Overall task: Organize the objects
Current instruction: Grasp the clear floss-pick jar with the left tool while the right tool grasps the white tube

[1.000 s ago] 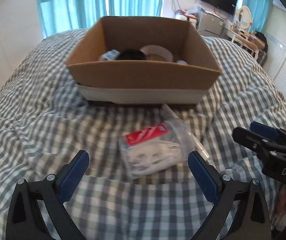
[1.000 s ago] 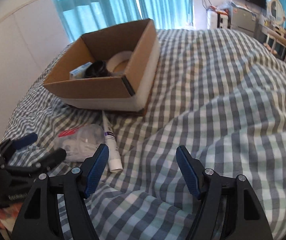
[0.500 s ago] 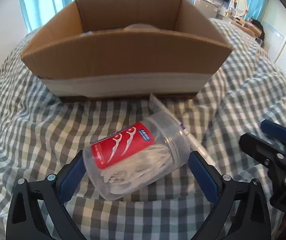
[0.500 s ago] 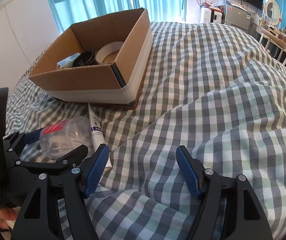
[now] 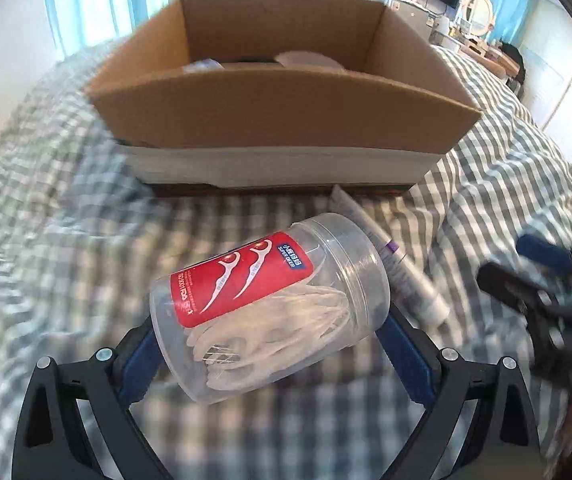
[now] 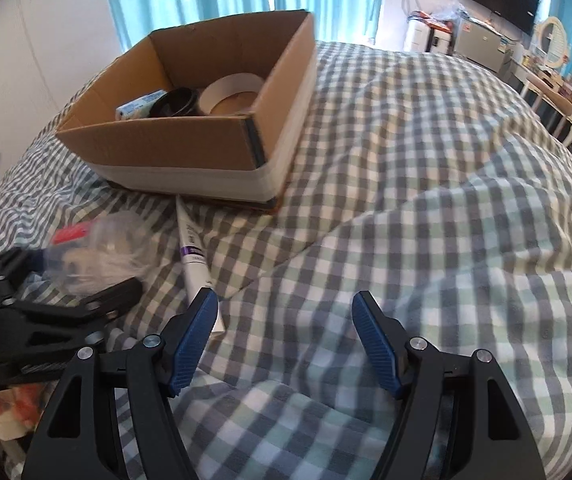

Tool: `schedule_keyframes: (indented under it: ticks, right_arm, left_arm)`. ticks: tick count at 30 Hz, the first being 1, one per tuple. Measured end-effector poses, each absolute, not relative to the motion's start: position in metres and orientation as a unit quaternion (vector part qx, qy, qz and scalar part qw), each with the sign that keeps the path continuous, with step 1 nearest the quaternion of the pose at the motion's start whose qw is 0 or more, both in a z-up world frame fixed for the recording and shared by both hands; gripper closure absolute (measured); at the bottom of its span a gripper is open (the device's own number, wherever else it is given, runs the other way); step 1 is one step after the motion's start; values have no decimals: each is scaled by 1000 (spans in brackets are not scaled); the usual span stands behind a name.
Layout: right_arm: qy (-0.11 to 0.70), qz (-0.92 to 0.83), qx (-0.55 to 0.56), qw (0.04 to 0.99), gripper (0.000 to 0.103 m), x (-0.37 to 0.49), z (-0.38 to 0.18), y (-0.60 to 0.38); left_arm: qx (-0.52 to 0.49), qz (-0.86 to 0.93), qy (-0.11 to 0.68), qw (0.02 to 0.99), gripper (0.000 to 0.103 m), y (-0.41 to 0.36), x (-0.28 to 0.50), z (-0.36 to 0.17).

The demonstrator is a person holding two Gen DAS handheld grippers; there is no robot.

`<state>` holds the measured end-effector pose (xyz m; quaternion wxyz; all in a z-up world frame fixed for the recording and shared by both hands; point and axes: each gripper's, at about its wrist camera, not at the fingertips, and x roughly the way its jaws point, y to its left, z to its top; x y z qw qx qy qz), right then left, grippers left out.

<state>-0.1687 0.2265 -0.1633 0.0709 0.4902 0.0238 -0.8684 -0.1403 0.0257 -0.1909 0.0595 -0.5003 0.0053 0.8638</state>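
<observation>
Moved: my left gripper (image 5: pixel 270 344) has dropped around the floss jar (image 5: pixel 274 308), which lies sideways between its pads, grip unclear | right gripper (image 6: pixel 286 338) hangs empty, jaws apart, leaving the tube (image 6: pixel 196 256) for the box (image 6: pixel 190 152).

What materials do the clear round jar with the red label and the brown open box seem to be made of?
The clear round jar with the red label looks like glossy transparent plastic: the white floss picks inside show through. The brown open box looks like matte corrugated cardboard, with thin folded walls and a white band around its base.
</observation>
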Motion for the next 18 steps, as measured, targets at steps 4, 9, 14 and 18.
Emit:
schedule_keyframes:
  ticks: [4,9,14,18]
  right_arm:
    - [37,-860,500,95,33,-183,-171,206]
    - [58,-838,527,132,45,-200,-191,175]
    - [78,-823,546,138,64,-208,-209,157]
    - [81,-829,538,126,81,-202,-210,157]
  left_arm:
    - [-490,870,37,40,4,8,-125,-183]
    - [-502,864,8,30,4,-11,-125,-192]
    - [-511,859,16,39,4,-4,-135,-196]
    - [-514,856,16,45,4,-1,-132,-199]
